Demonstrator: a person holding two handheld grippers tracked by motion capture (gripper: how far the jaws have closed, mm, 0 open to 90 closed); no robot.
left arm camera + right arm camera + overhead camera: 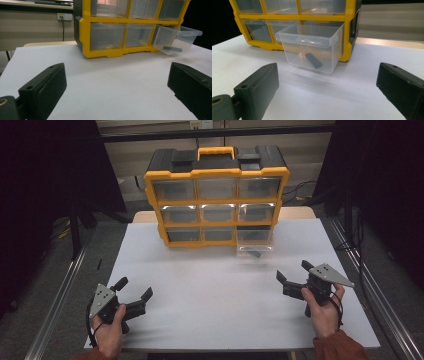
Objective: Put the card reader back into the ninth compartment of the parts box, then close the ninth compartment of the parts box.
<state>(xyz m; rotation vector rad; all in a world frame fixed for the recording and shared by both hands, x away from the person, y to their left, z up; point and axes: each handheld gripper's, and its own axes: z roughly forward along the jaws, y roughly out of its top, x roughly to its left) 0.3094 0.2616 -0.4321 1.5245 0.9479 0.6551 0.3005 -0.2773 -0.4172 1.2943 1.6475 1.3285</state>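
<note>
A yellow 9-drawer cabinet stands at the white table's far edge, its bottom-right clear drawer pulled out, holding a dark block. Left gripper and right gripper rest spread, well apart.

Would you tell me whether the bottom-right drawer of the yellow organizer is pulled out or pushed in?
Pulled out: the clear drawer juts forward from the organizer, tilted down.

Both hands low at the near edge, jaws spread wide.

The left hand grips the black left gripper, angled toward the right; the right hand grips the black right gripper, angled left. Orange sleeve cuffs show at both wrists.
</note>
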